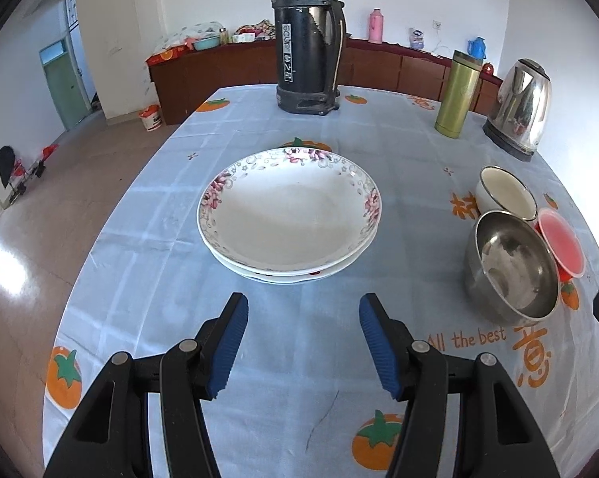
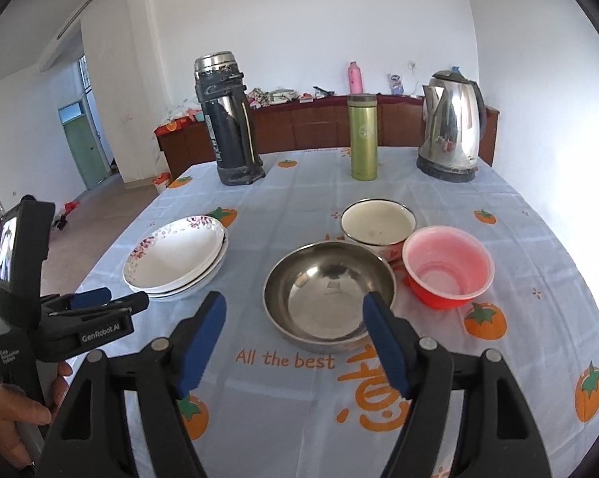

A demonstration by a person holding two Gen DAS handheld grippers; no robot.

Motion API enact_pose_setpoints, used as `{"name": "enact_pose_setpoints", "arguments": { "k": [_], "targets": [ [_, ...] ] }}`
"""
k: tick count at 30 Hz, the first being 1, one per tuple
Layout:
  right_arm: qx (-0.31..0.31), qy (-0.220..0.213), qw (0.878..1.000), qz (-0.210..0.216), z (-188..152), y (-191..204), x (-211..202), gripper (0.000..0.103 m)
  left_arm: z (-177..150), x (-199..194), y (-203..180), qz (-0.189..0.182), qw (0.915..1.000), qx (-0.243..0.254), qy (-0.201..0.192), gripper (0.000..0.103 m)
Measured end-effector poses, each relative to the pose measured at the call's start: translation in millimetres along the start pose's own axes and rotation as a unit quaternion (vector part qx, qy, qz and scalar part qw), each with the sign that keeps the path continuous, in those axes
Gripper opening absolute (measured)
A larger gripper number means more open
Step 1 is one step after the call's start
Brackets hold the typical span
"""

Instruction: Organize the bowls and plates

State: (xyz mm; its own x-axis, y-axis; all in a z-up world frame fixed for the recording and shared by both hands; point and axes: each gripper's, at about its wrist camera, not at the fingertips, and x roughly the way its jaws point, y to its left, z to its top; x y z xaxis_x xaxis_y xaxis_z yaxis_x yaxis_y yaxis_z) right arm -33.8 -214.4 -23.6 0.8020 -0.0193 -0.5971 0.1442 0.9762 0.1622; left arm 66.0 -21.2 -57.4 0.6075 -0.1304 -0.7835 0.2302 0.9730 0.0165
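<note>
Left tongs (image 1: 303,342) spread, nothing between the pads, above bare table (image 1: 148,239) short of the plate stack (image 1: 287,219). Right tongs (image 2: 295,338) also spread and empty, pads framing the near rim of the steel bowl (image 2: 327,298), not touching. Plates sit nested, floral one on top. Right of them: steel bowl, then white enamel bowl (image 2: 377,223) and pink plastic bowl (image 2: 447,271), all close together.

tablecloth (image 2: 299,207): "All the best" in orange, beside large orange characters | left tool (image 2: 96,302): "GenRobot.AI" on its body, smaller print on its handle unreadable | black flask (image 1: 305,40): white label, unclear
</note>
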Motion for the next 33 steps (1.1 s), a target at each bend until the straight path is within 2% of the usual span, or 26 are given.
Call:
{"name": "enact_pose_setpoints", "arguments": {
  "k": [8, 11, 18, 24, 28, 33],
  "targets": [
    [-0.034, -0.025, 0.999, 0.025, 5.7, 3.3, 7.4, 0.073, -2.2, 7.7, -6.2, 0.025, 0.9995, -0.017, -0.010, 0.061],
    [-0.019, -0.027, 0.999, 0.026, -2.8, -6.9, 14.1, 0.073, -6.6, 12.7, -12.0, 0.029, 0.9994, -0.011, -0.013, 0.061],
    [0.017, -0.059, 0.998, 0.007, -15.8, -26.7, 9.1, 0.073, -17.5, 8.3, -24.7, 0.023, 0.9989, 0.010, -0.039, 0.061],
    [0.029, -0.127, 0.991, -0.031, -25.2, -32.9, -10.3, 0.076, -29.5, 6.2, -34.2, 0.009, 0.9980, 0.028, -0.056, 0.061],
    [0.054, -0.139, 0.988, -0.046, -31.1, -37.3, -19.8, 0.076, -37.7, -6.1, -37.8, -0.002, 0.9966, 0.038, -0.073, 0.061],
    [0.055, -0.138, 0.986, -0.075, -46.8, -30.8, -35.9, 0.076, -50.1, -15.9, -38.6, -0.012, 0.9963, 0.050, -0.069, 0.061]
  ]
}}
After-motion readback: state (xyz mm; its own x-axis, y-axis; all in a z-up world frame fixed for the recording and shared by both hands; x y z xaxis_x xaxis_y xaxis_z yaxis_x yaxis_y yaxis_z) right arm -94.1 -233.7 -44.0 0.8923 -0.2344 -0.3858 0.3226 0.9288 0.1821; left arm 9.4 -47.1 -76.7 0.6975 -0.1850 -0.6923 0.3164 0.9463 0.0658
